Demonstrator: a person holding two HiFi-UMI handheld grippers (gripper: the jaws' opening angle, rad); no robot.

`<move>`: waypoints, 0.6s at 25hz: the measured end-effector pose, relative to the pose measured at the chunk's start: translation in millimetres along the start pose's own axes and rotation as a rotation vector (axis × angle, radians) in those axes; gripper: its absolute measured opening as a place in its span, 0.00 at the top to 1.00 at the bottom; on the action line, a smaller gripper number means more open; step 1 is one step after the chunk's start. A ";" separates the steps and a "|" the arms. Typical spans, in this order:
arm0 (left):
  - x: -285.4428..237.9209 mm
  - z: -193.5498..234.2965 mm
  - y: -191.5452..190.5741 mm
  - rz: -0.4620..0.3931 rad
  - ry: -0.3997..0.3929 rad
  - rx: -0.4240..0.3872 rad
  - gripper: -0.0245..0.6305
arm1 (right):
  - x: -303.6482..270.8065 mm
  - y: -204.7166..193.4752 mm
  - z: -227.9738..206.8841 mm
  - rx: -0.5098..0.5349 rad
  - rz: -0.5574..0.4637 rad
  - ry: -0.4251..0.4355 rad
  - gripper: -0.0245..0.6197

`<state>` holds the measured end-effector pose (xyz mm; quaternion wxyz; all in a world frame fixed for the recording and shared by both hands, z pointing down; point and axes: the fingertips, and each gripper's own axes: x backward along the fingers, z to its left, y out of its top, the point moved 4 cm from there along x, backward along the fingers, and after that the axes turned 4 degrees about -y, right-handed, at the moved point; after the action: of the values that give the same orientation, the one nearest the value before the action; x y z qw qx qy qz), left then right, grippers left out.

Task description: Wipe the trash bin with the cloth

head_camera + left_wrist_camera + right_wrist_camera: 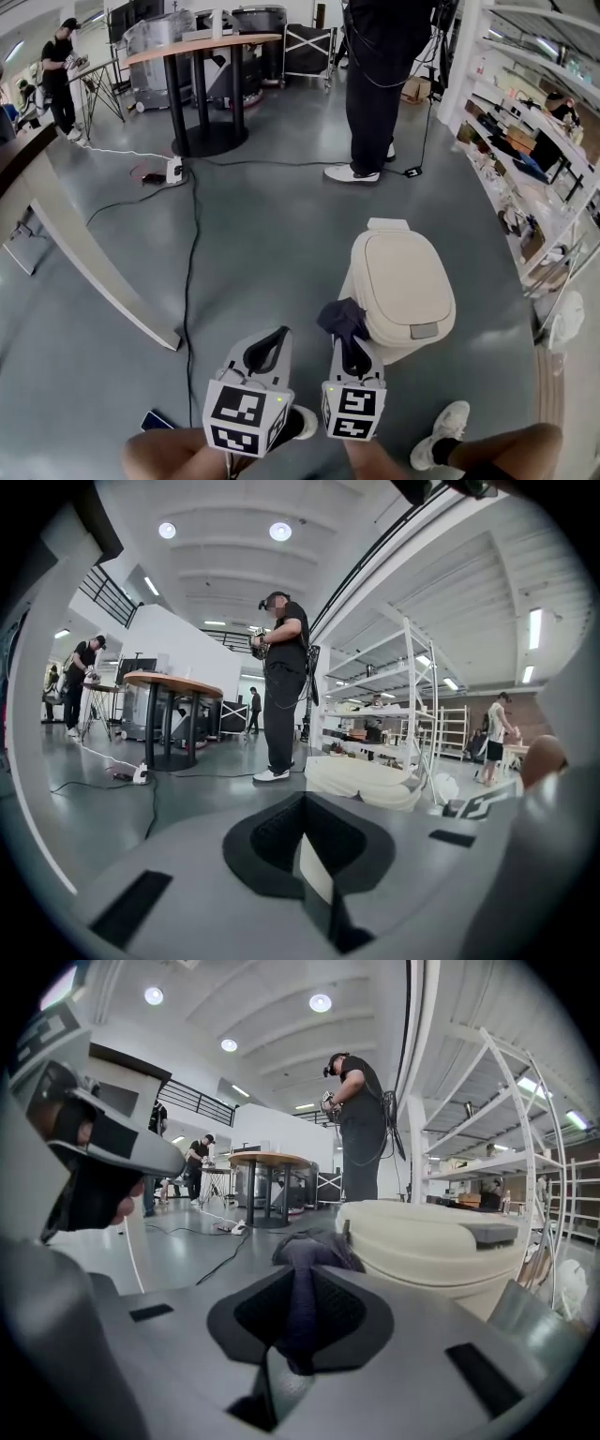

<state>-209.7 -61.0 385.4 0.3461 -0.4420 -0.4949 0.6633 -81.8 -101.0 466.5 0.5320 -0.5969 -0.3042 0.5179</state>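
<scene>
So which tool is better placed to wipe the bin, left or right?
Probably the right tool: it grips the dark cloth beside the bin. The left tool is shut on nothing, farther off.
</scene>
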 end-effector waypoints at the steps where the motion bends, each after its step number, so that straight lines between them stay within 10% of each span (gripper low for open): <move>1: 1.0 1.3 -1.9 0.001 0.002 0.005 0.96 | -2.6 -3.2 -0.4 -0.001 0.002 -0.007 0.88; 15: -7.6 12.7 -19.4 0.020 0.005 0.006 0.96 | -36.1 -51.9 -7.0 0.002 0.084 -0.083 0.88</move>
<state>-218.2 -67.0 407.5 0.3419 -0.4474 -0.4873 0.6674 -75.6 -123.4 525.7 0.4972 -0.5865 -0.3001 0.5646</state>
